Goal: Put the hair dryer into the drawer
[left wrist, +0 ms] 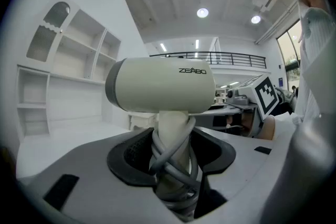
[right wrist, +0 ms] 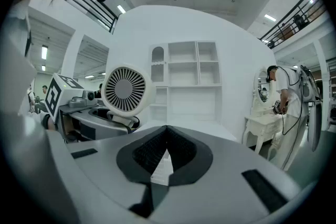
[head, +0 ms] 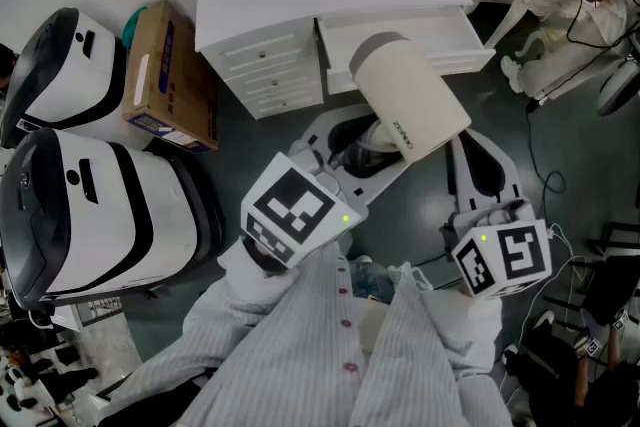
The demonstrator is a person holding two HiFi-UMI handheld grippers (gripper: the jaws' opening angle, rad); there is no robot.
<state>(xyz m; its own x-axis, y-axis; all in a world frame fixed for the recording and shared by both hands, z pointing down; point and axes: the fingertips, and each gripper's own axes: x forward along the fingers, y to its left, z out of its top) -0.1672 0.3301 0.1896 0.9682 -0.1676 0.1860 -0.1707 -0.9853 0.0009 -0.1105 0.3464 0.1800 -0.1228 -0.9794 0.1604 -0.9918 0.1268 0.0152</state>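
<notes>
**hair dryer held over the open drawer**

on my head view the left gripper (head: 365, 143) is clamped on the handle of the cream hair dryer (head: 410, 100). the left gripper view confirms it: the dark pads (left wrist: 137, 152) press on the handle from both sides, with the grey cord (left wrist: 173, 162) wound around the handle between them. the barrel stands upright above the jaws there, lettering side toward the camera.

the dryer is up in the air, not in the drawer. from above its barrel lies at a slant across the front of the open drawer (head: 445, 27), one end over the drawer's inside and the other pointing back toward me. the drawer is pulled out of a white dresser (head: 260, 65), and what i can see of its inside looks bare.

the right gripper (head: 478, 160) sits to the right of the dryer, apart from it. in the right gripper view its jaws are closed tip to tip with nothing between them. that view also shows the dryer's round rear grille (right wrist: 125, 89) off to the left.

around the dresser i see a cardboard box (head: 165, 80) on the floor to its left. white open shelves (right wrist: 191, 73) stand behind. a person (right wrist: 275, 86) stands at a white dressing table (right wrist: 265, 126) far right.
</notes>
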